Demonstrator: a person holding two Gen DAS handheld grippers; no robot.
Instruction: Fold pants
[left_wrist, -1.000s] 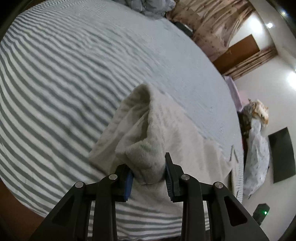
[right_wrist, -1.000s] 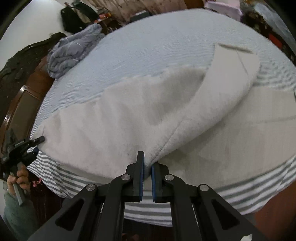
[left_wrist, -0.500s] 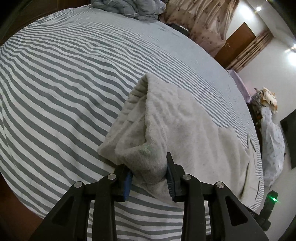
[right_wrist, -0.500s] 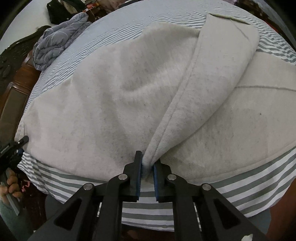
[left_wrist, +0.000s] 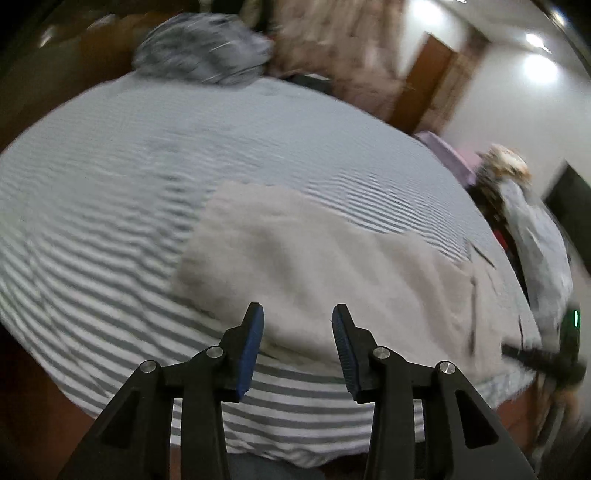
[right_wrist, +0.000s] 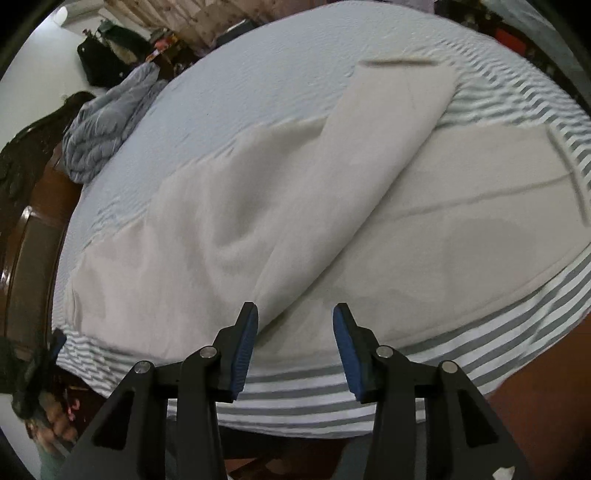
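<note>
Pants (right_wrist: 295, 206) flat near bed (left_wrist: 110, 192) edge — both tongs (left_wrist: 297, 332) (right_wrist: 295, 332) agape, clear.

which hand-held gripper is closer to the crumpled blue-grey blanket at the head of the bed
Left. The left hand-held gripper hangs open at the left end of the pants, the blanket's side. The right hand-held gripper hangs open further right, beyond it.

Striped bed sheet (left_wrist: 110, 206), grey blanket (right_wrist: 103, 129) w/ wooden door (left_wrist: 424, 88) behind.
</note>
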